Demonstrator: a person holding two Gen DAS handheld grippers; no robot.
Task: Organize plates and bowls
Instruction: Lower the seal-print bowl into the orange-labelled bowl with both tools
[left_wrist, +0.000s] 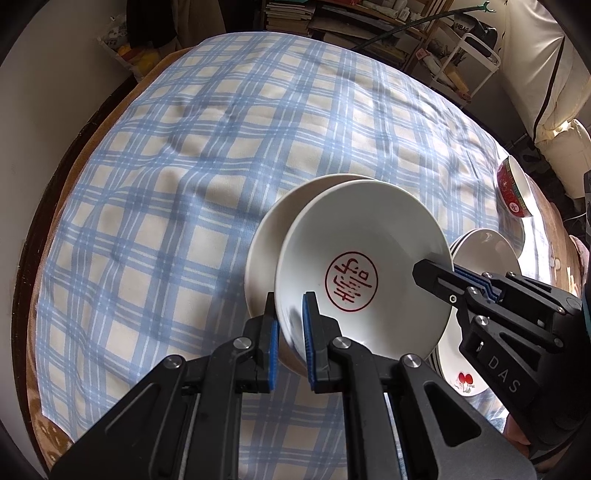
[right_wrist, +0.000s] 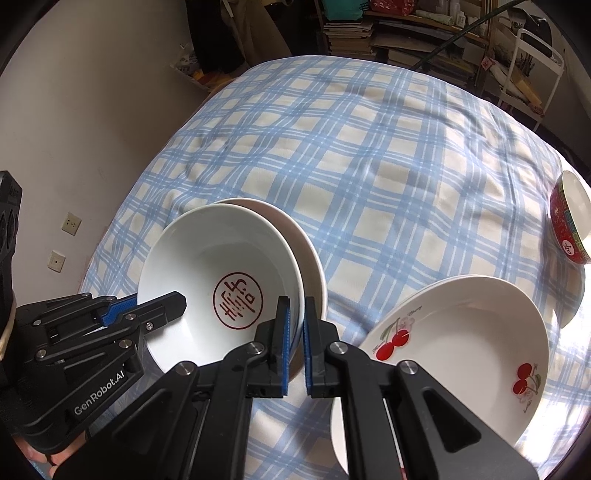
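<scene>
Table: a checked blue-and-cream cloth (left_wrist: 192, 192) covers it, with bare brown wood showing along the left edge.
Left gripper (left_wrist: 290, 334): clamped on the near-left rim of the seal bowl, blue pads pressed to either side of the wall; it points steeply down.
Seal bowl (right_wrist: 221, 266): white, with a red round seal in its bottom; it sits tilted in a second white bowl, toward the near edge of the table, held on both sides.
Under bowl (left_wrist: 266, 236): plain white, its rim showing behind and left of the seal bowl; whether it rests on the cloth I cannot tell.
Right gripper (right_wrist: 295, 332): jaws narrow, pinching the right rim of the seal bowl, one finger inside and one outside; a hand (right_wrist: 44, 458) shows behind the left gripper in this view.
Cherry plates (right_wrist: 461, 332): a small stack of white plates with red cherry prints, just right of the bowls at the near-right edge.
Red bowl (right_wrist: 569, 225): red outside, white inside, at the right edge of the table, well apart from the stack of bowls.
Beyond the table: a shelf of books (left_wrist: 291, 16) and a white cart (right_wrist: 532, 62).
</scene>
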